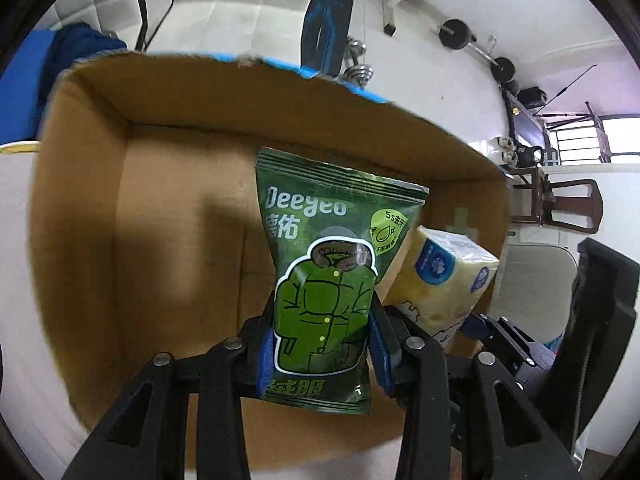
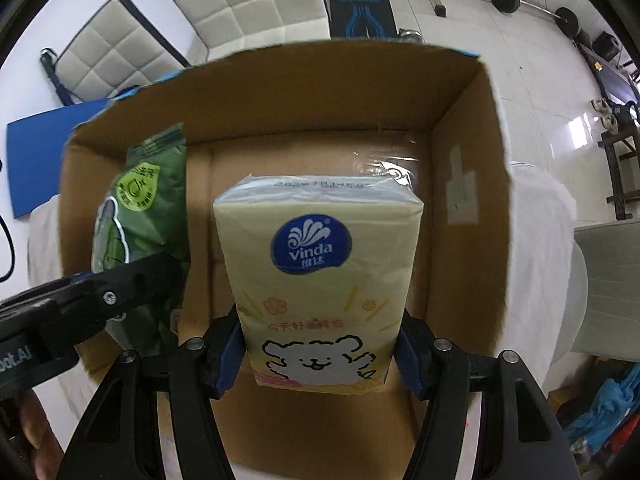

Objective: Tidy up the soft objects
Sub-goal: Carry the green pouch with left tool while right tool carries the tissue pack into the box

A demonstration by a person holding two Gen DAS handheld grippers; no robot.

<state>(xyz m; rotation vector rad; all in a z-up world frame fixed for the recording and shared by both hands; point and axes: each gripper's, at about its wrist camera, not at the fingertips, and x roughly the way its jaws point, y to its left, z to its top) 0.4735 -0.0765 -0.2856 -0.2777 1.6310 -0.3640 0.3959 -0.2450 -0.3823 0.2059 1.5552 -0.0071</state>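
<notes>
Green wipes pouch, jacket cartoon; pale-yellow tissue pack, blue logo; brown box.

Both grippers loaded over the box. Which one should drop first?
Probably right. The right gripper holds the tissue pack squarely over bare box floor; the left gripper holds the green pouch close beside it.

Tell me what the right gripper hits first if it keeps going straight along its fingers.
Probably the cardboard box: the right gripper, shut on the Vinda tissue pack, points into its open inside. The pack would likely meet the bare box bottom first; depth is unclear.
</notes>
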